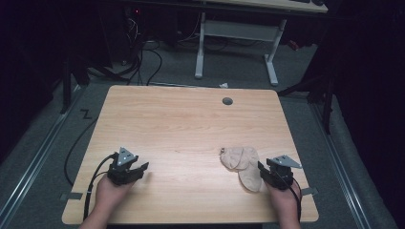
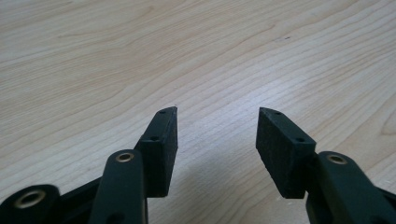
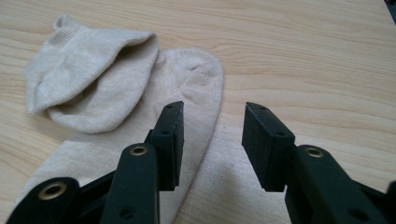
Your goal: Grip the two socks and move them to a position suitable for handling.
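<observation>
The socks lie on the bench, toward its near right corner, one overlapping the other. The right gripper sits just right of the socks, at their near edge. The left gripper rests well to the left of the socks, on bare bench.

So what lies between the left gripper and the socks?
Bare wood: in the high view, nothing lies between left gripper and socks on the table.

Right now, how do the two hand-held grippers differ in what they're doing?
The right gripper has its jaws over a beige sock; the left gripper has bare table before its jaws. In the high view, the right sits beside the socks, the left apart from them. Both have open jaws holding nothing.
</observation>
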### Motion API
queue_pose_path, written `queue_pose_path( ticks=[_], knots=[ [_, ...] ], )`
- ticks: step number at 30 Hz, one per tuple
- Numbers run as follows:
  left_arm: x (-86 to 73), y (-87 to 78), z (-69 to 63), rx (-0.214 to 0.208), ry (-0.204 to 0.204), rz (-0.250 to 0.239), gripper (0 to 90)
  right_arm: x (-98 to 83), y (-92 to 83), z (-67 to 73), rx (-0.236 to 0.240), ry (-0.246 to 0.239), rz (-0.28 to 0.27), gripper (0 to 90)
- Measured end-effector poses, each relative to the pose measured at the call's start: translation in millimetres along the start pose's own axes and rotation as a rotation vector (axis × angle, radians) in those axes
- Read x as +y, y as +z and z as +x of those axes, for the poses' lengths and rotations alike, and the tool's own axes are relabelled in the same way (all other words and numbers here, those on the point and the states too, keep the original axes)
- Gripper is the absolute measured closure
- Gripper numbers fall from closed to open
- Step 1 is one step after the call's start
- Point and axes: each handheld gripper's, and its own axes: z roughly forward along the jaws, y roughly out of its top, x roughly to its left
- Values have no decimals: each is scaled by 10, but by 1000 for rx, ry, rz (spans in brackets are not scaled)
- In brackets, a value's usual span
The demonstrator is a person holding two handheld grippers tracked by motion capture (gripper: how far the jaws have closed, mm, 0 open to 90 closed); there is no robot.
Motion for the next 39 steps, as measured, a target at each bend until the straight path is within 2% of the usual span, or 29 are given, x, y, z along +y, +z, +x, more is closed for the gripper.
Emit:
queue_pose_path(
  ticks=[6, 15, 19, 29, 32, 39],
  knots=[
    [1, -10, -34, -16, 12, 7, 482, 13, -2, 15, 16, -5, -3, 625],
    [-9, -58, -2, -32, -7, -4, 473, 58, 13, 84, 36, -33, -6, 654],
    [-12, -41, -10, -37, -2, 3, 467, 70, -19, 120, 53, -52, -12, 684],
    [-15, -37, -16, -36, 6, 8, 462, 153, -4, 331, 121, -90, -16, 704],
    [-16, -25, -21, -35, 4, 9, 460, 176, 32, 397, 124, -112, -4, 713],
    [-9, -21, -21, -31, 13, 8, 457, 172, 63, 333, 129, -83, 19, 869]
  ],
)
